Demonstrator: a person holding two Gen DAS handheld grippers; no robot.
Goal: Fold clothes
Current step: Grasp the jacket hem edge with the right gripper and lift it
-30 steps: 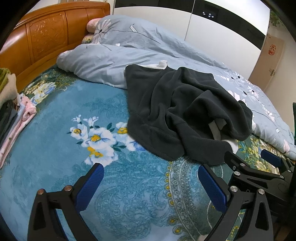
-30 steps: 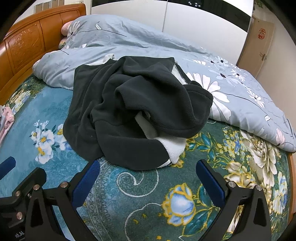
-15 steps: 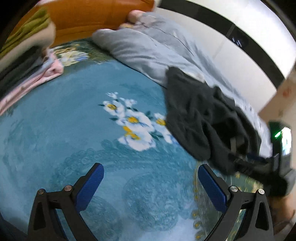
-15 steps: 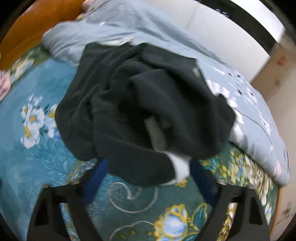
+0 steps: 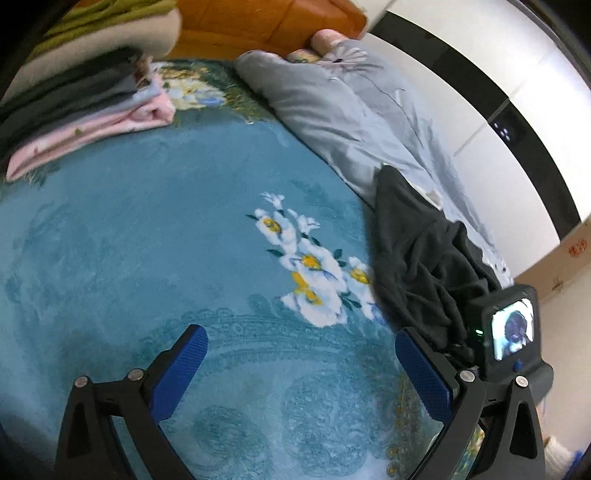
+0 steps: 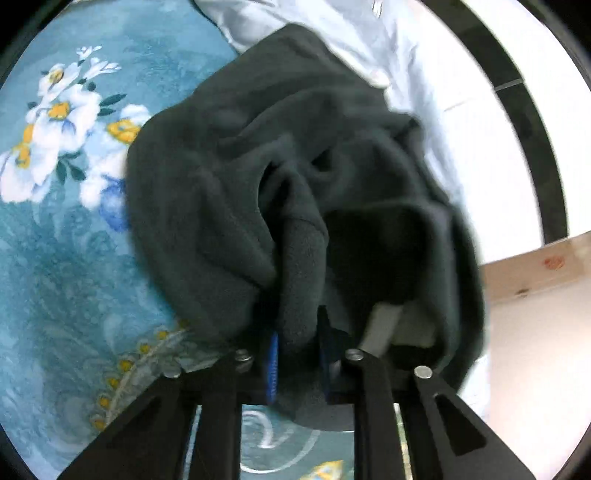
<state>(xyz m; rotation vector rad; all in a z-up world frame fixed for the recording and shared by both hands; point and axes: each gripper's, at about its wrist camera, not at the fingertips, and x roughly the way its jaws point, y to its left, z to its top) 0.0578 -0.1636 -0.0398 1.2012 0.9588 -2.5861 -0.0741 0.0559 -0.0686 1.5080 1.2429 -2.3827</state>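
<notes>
A crumpled dark grey fleece garment with a white lining lies on the blue flowered bedspread. In the right wrist view my right gripper is closing, and its blue pads press on a fold of the fleece at the garment's near edge. In the left wrist view the same garment lies at the right, and the right gripper's body with its small screen sits on it. My left gripper stands open over bare bedspread, left of the garment, with nothing between its fingers.
A stack of folded clothes, pink at the bottom, sits at the far left by the wooden headboard. A grey flowered duvet lies bunched behind the garment. White wardrobe doors stand beyond the bed.
My right gripper rolled, dropped onto the near edge of the fleece and closed its jaws on a fold. My left gripper swung left and rolled, bringing the clothes stack into view; it stayed open.
</notes>
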